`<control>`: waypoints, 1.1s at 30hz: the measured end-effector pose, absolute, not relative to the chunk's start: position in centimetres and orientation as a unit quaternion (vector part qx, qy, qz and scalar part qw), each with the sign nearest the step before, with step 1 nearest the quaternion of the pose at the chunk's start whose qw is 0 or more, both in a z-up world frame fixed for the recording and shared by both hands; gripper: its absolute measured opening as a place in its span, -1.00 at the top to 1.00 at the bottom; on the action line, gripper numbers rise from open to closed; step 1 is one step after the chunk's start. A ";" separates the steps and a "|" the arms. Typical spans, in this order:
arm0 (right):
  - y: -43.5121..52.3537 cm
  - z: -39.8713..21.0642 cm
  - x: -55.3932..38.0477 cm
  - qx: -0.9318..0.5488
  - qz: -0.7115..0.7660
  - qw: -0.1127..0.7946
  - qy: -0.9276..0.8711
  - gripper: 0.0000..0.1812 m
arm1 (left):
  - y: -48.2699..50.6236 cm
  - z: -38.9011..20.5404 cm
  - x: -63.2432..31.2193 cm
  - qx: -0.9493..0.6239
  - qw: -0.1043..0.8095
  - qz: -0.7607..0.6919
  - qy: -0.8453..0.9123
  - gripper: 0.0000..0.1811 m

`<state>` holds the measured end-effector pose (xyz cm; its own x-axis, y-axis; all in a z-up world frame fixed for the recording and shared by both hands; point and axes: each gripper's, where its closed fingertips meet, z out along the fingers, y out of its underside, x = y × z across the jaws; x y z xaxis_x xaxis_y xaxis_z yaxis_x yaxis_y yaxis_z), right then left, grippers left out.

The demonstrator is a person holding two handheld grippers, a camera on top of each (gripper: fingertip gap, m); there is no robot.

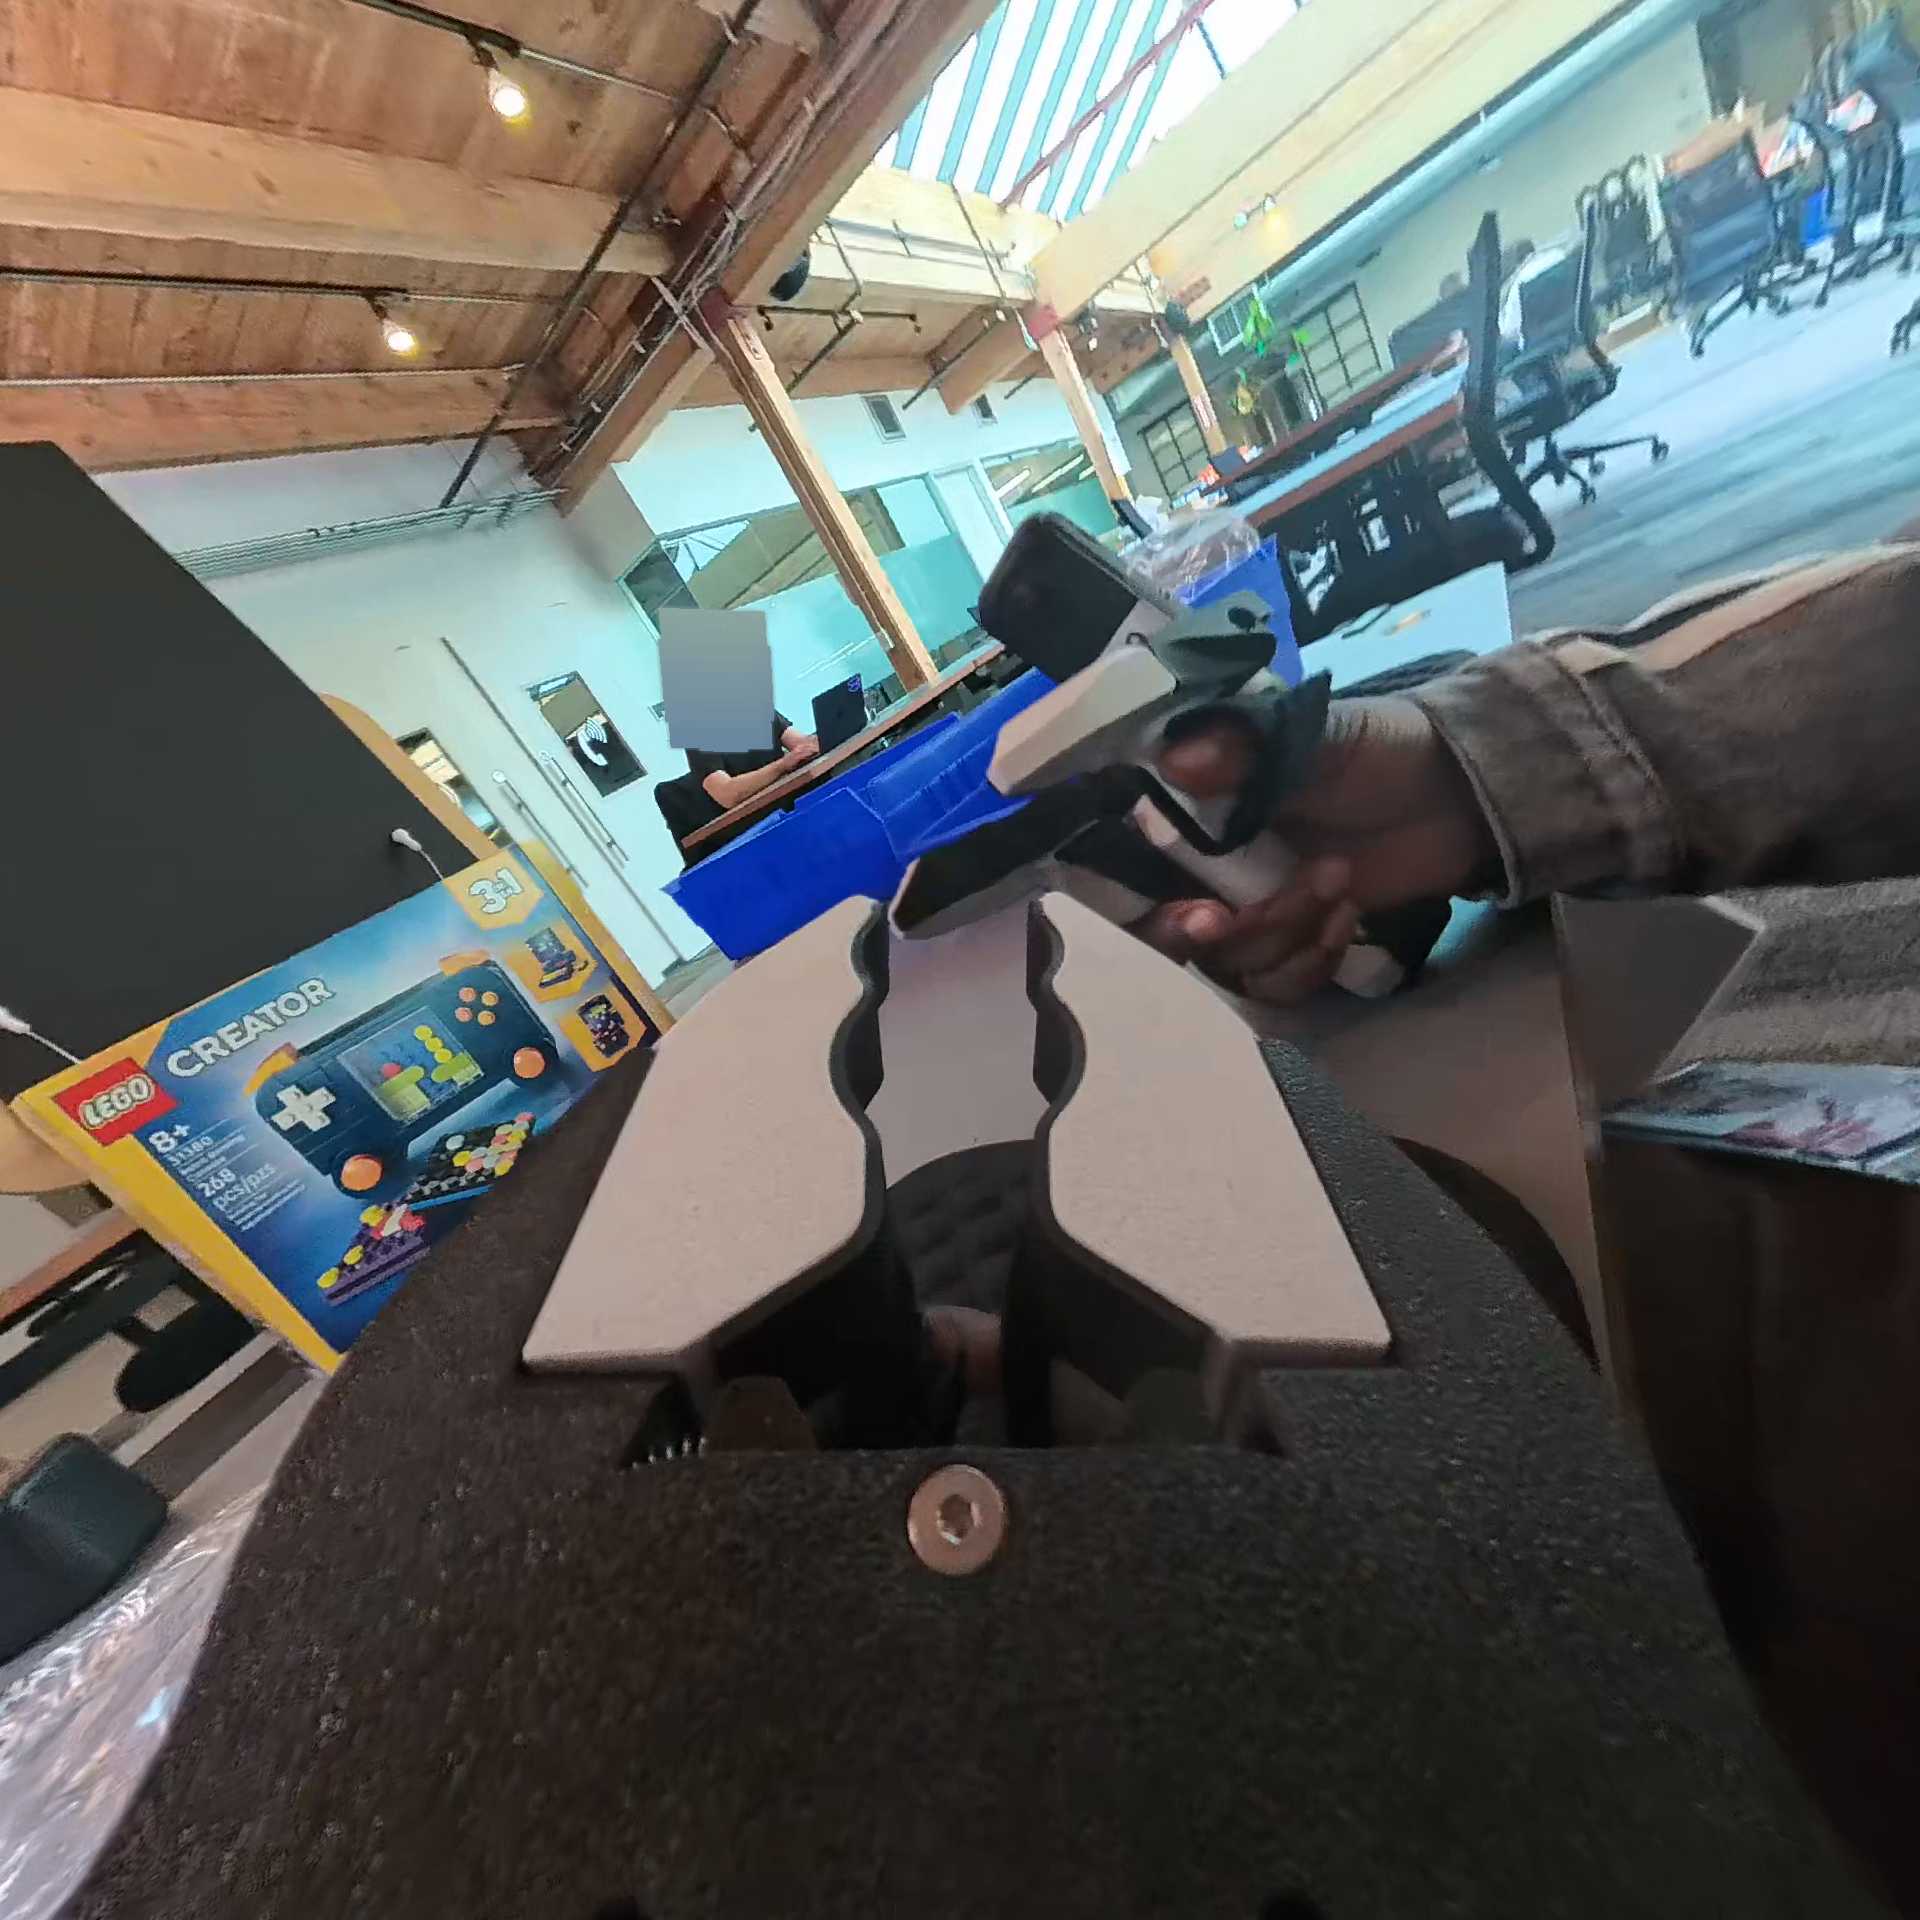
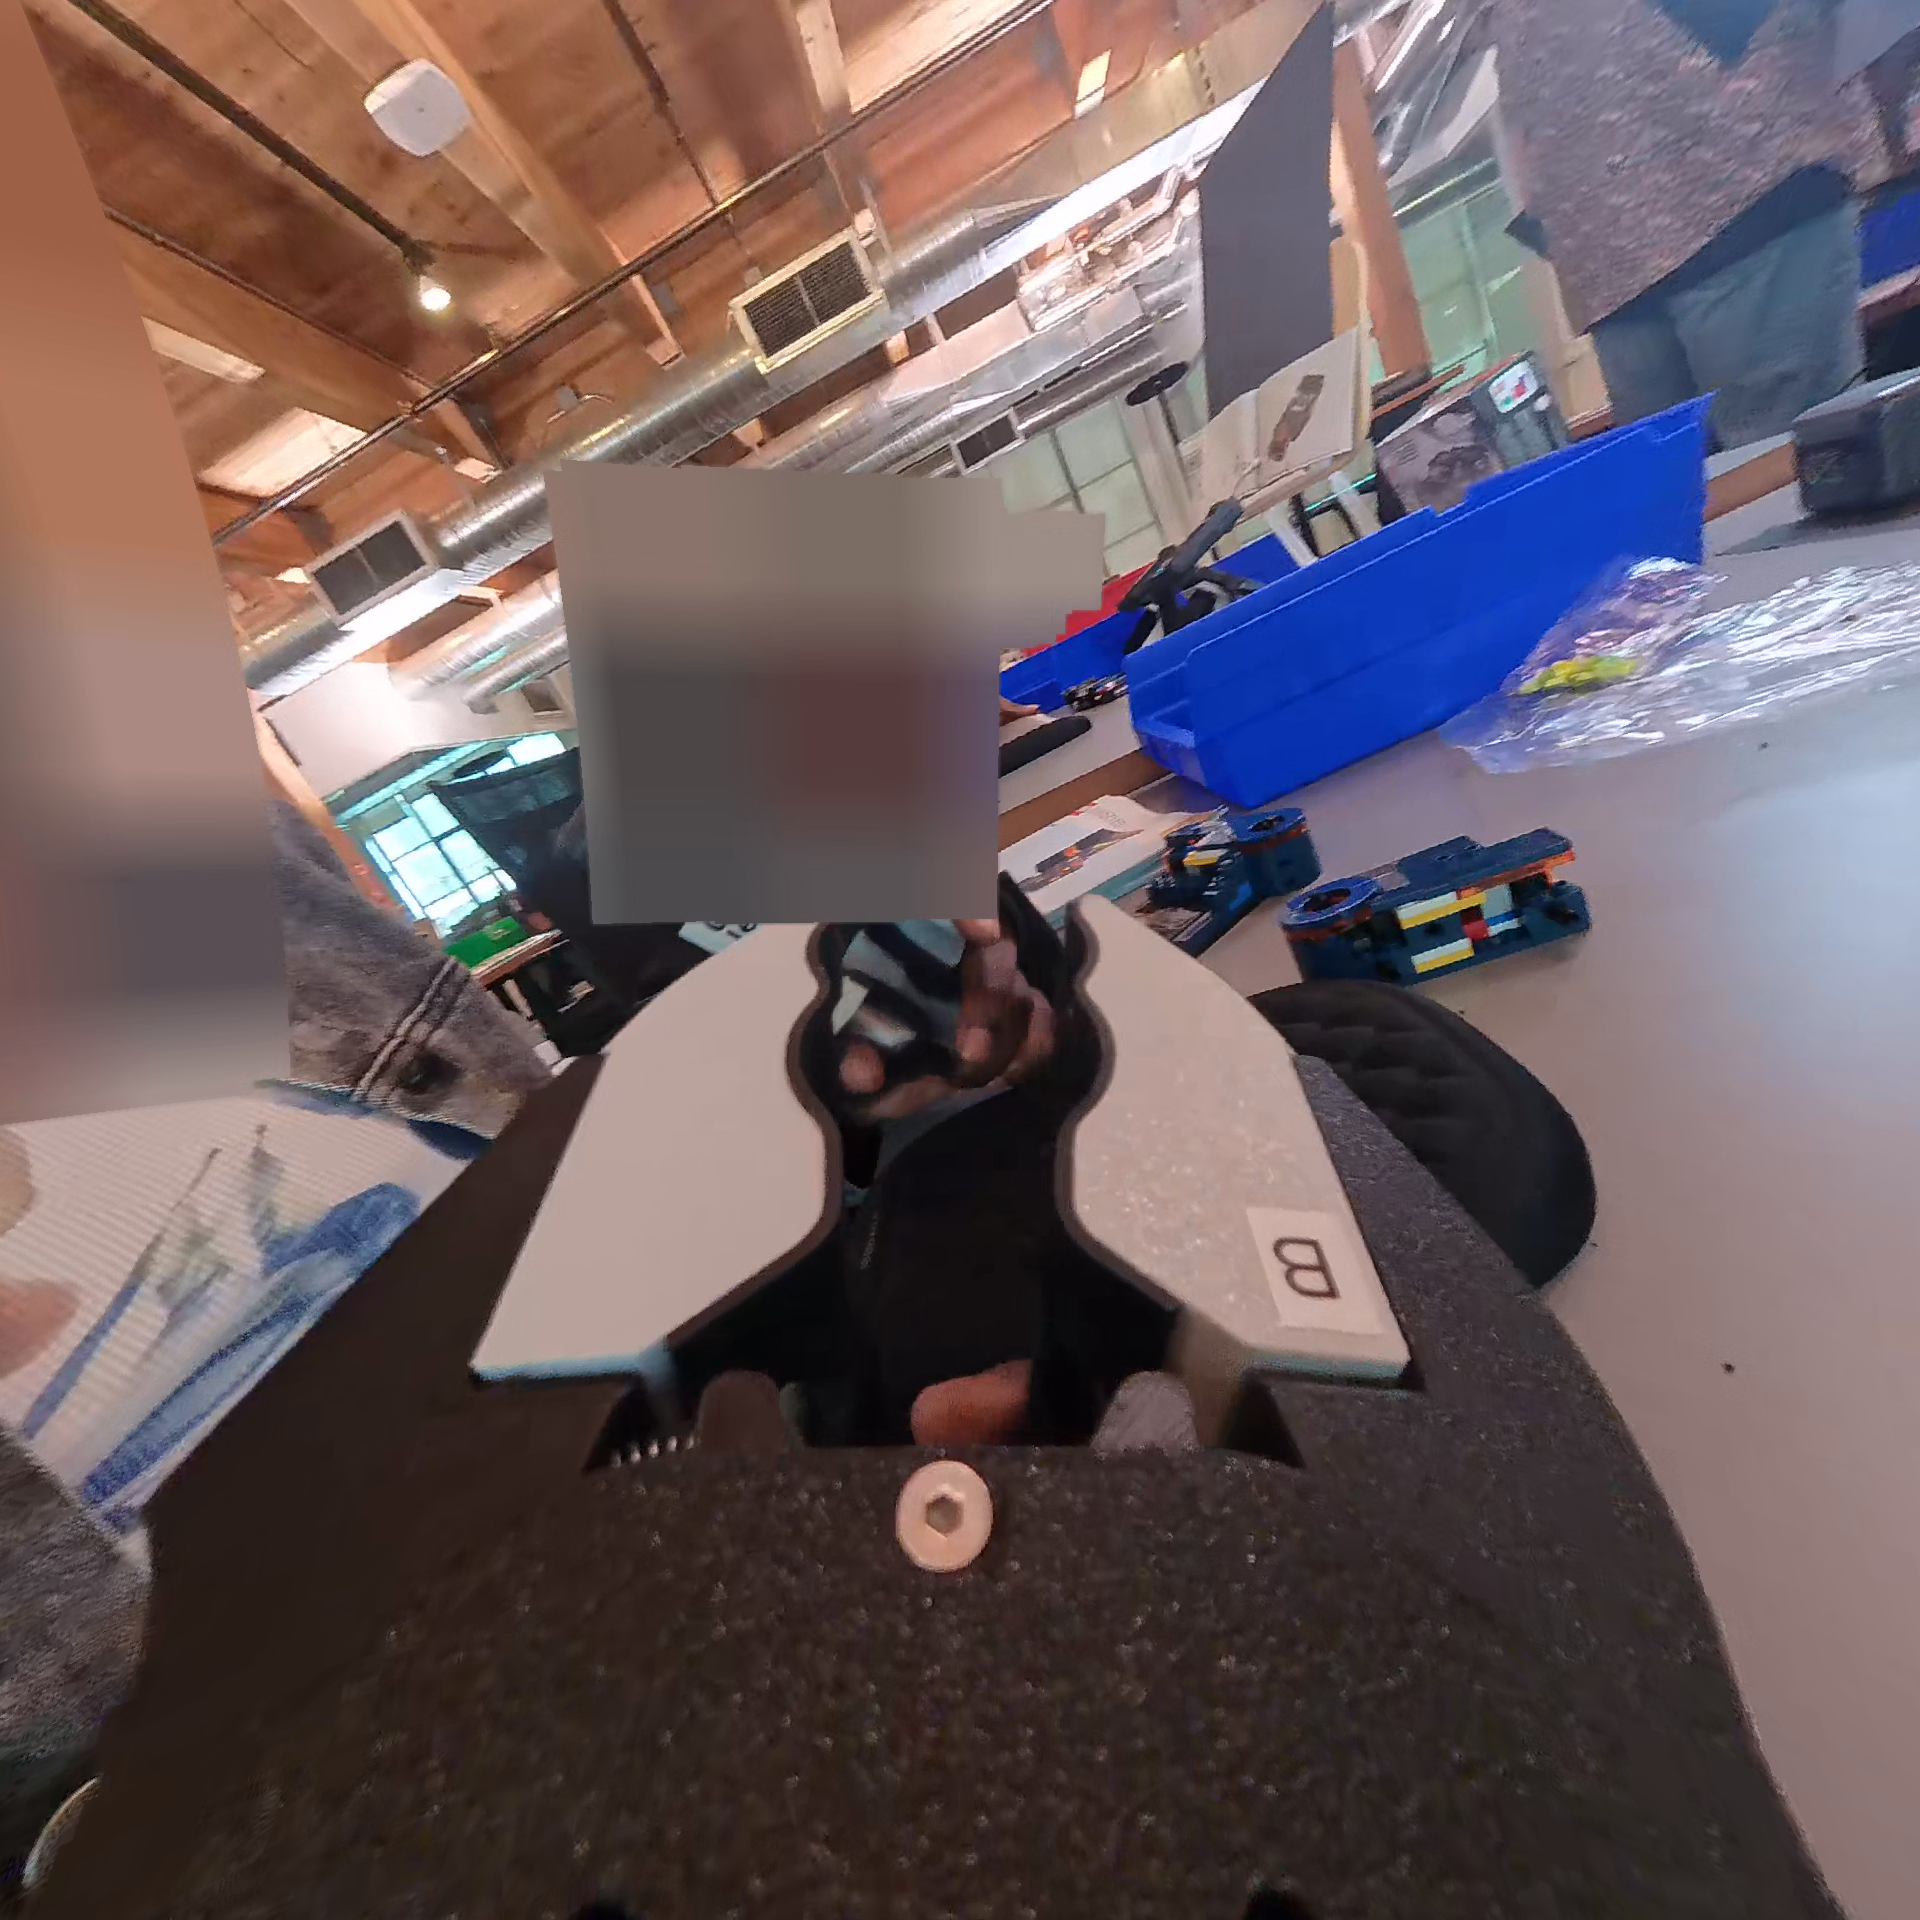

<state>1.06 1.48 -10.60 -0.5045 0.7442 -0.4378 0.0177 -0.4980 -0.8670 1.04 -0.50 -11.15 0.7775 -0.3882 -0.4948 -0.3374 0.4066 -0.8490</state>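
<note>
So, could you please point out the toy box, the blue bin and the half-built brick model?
toy box (image 1: 343,1101): left wrist view, on its printed front face.
blue bin (image 2: 1403,644): right wrist view, on its long side wall.
brick model (image 2: 1444,920): right wrist view, on its dark blue side.

This is an open-plan office in a converted loft or warehouse. Overhead runs a timber plank ceiling (image 1: 260,187) with beams, track spotlights (image 1: 507,99), a skylight (image 1: 1049,94) and silver air ducts (image 2: 644,416). Well beyond the grey table (image 2: 1714,1091) stand rows of desks with black swivel chairs (image 1: 1538,374); a person sits at a laptop (image 1: 840,715) at another desk. On the grey table lie blue plastic bins (image 2: 1403,665), a toy-brick set box (image 1: 343,1091) and half-built brick models (image 2: 1439,920).
</note>
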 end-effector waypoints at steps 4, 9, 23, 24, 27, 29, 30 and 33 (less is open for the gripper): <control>1.4 -10.0 1.2 -0.415 0.749 0.278 -0.435 0.51 | -0.3 -11.4 1.2 -0.548 0.764 -0.003 0.340 0.74; 0.5 -8.8 1.4 -0.326 0.674 0.448 -0.488 0.39 | -0.3 -11.1 0.8 -0.546 0.770 -0.014 0.329 0.74; 1.7 -14.8 1.3 -0.404 0.465 0.439 -0.654 0.89 | -1.5 -7.4 -6.1 -0.493 0.825 -0.262 0.084 0.74; 2.4 -15.9 1.3 -0.421 0.433 0.429 -0.672 0.86 | -1.3 -7.5 -5.9 -0.500 0.823 -0.254 0.089 0.72; 3.3 -17.5 1.1 -0.451 0.396 0.399 -0.693 0.90 | -1.4 -7.4 -5.7 -0.495 0.829 -0.240 0.100 0.71; 3.3 -18.4 0.8 -0.462 0.381 0.377 -0.707 0.89 | -1.3 -7.4 -6.1 -0.494 0.829 -0.247 0.089 0.71; 3.1 -18.7 0.6 -0.463 0.377 0.366 -0.714 0.87 | -1.3 -7.4 -6.2 -0.493 0.828 -0.251 0.085 0.71; 2.8 -19.5 -0.1 -0.478 0.373 0.333 -0.723 0.83 | -1.3 -7.5 -5.7 -0.495 0.826 -0.253 0.097 0.71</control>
